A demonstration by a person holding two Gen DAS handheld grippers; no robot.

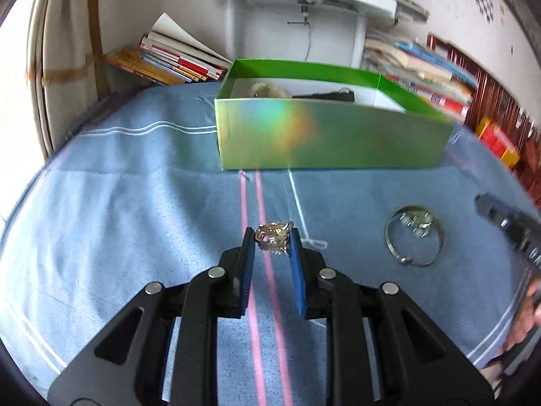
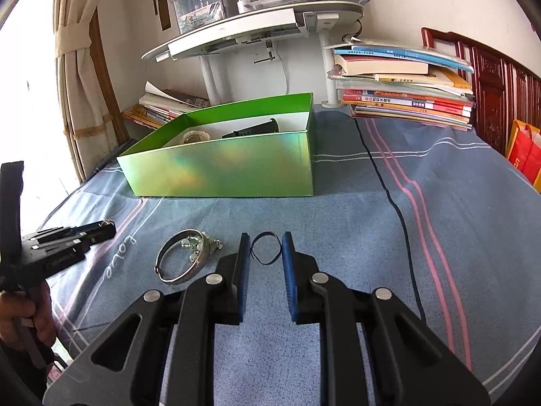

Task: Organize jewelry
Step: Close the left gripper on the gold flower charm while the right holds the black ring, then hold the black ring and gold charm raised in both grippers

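Observation:
My left gripper [image 1: 273, 240] is shut on a gold ornate brooch [image 1: 274, 241], held above the blue cloth. It also shows in the right wrist view [image 2: 101, 228] at the left. A silver bangle [image 1: 415, 235] with small pale green earrings [image 1: 417, 225] inside it lies to its right; it also shows in the right wrist view [image 2: 184, 257]. My right gripper [image 2: 265, 248] holds a thin black band [image 2: 266, 248] between its pads. The green box [image 1: 324, 135] stands behind, holding a pale bracelet [image 2: 196, 135] and a black strap [image 2: 253, 130].
Stacks of books [image 2: 405, 81] lie behind the box on the right, more books [image 1: 169, 61] on the left. A white desk pedestal [image 2: 209, 77] stands behind. A black cable [image 2: 389, 186] runs across the blue striped cloth [image 2: 355, 220].

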